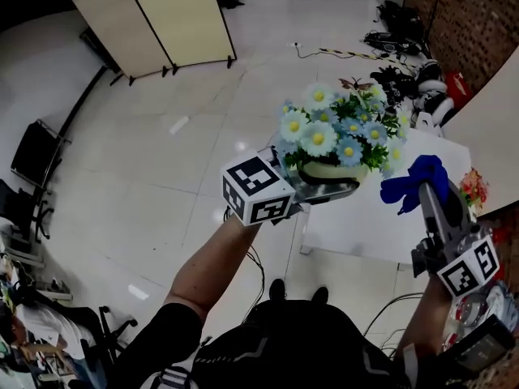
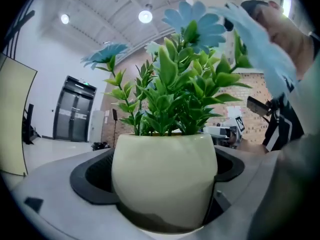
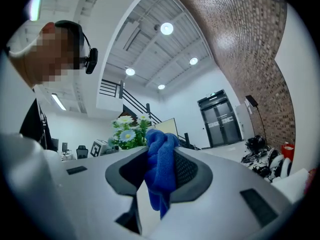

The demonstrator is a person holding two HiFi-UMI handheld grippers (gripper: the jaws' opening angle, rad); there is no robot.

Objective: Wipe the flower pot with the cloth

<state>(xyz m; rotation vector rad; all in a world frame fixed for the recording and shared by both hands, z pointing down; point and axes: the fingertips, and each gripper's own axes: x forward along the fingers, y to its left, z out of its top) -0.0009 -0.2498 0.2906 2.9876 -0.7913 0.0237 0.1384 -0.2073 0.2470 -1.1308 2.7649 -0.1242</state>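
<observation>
Left gripper (image 1: 323, 186): closed on the flower pot (image 1: 328, 171). In the left gripper view the cream wall is clamped low between the two dark pads. The pot is held up in the air, upright, and rests on nothing. In the head view it is seen above the left edge of the white tabletop (image 1: 365, 225).

Right gripper (image 1: 427, 191): closed on the blue cloth (image 1: 418, 181). The cloth is pinched in a bunch, with a tail hanging below the jaws in the right gripper view. Cloth and pot are near each other but apart; wiping is judged not yet begun.

Risks:
- The pot wall is round and smooth and is gripped only at its lower part. It could be rotated or slid out of the pads by sideways pressure from the cloth.
- The cloth is held by a fold only and could be dragged free.
- The artificial flowers (image 1: 336, 128) overhang the rim and could be snagged.

Pose: the left forearm is raised from the lower centre toward the pot, with the marker cube facing the camera. The right arm is kept low at the right, with its gripper angled up toward the pot.
</observation>
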